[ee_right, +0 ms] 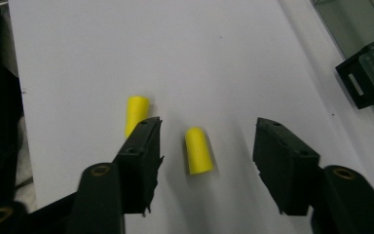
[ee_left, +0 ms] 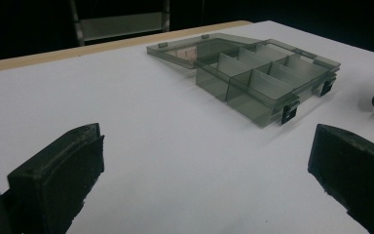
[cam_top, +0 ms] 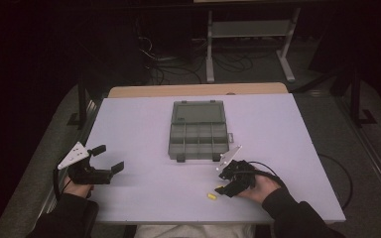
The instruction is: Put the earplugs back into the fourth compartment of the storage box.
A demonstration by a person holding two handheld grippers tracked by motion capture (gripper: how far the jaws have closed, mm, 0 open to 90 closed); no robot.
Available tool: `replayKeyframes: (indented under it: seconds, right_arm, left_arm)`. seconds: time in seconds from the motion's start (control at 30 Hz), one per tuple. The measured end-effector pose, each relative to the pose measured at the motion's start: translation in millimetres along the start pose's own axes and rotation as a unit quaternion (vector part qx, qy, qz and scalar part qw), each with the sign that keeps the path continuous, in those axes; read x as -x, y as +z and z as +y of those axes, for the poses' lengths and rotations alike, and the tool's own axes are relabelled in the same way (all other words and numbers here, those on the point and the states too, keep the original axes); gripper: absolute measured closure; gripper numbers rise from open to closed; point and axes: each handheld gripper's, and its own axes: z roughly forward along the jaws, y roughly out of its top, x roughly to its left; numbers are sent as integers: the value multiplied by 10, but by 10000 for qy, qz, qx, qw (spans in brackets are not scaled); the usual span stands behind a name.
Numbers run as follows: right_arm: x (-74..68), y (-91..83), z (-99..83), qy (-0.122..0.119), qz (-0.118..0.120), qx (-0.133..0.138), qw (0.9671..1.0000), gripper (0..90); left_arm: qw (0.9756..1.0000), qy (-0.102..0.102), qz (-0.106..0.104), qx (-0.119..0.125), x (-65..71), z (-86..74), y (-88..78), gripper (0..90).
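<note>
- A small yellow earplug (ee_right: 198, 150), a smooth matte foam cylinder with one rounded end, lies on the tabletop (ee_right: 102, 58) between the jaws of the right gripper (ee_right: 207, 146). The jaws stand partly open on either side of it, with a gap between each pad and the foam, so nothing is gripped.
- A second yellow earplug (ee_right: 136, 113) of the same shape lies just beside the first, outside the jaws and partly hidden behind the left-hand one in the right gripper view.
- In the high view one yellow earplug (cam_top: 211, 196) shows near the front edge of the tabletop, just beside the right gripper (cam_top: 226, 189), which the person's hand (cam_top: 263, 187) tilts down toward it.
- The jaws are blocky black pieces with rough, slightly ragged pad edges and brass-coloured screws at their roots.
- Behind the right gripper sits an organizer box (cam_top: 199, 140) of smoky translucent plastic, rectangular, split by thin walls into compartments, its flat lid (cam_top: 198, 112) laid open away from the person and black latches on its front edge.
- The tabletop is a smooth, pale, matte sheet with a wooden strip along its far edge.
- The left gripper (cam_top: 110, 159) rests at the left side of the tabletop, well apart from the box, its jaws wide open and holding nothing.
</note>
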Motion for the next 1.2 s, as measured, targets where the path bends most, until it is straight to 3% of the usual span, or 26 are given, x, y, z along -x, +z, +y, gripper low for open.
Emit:
replayKeyframes:
  seconds: [0.33, 0.57, 0.93, 1.2]
  right_arm:
    - [-16, 34, 7, -68, 41, -124, 9999, 774]
    - [-2, -4, 11, -35, 84, -51, 9999, 788]
    - [67, -252, 82, 21, -5, 306, 9995, 788]
    - [127, -392, 244, -83, -88, 425, 9990, 788]
  left_arm:
    - [10000, 10, -6, -9, 1, 0, 1, 0]
    - [10000, 28, -5, -20, 0, 0, 2, 0]
    - [10000, 13, -9, -37, 1, -1, 5, 0]
    - [10000, 10, -15, -36, 1, -2, 5, 0]
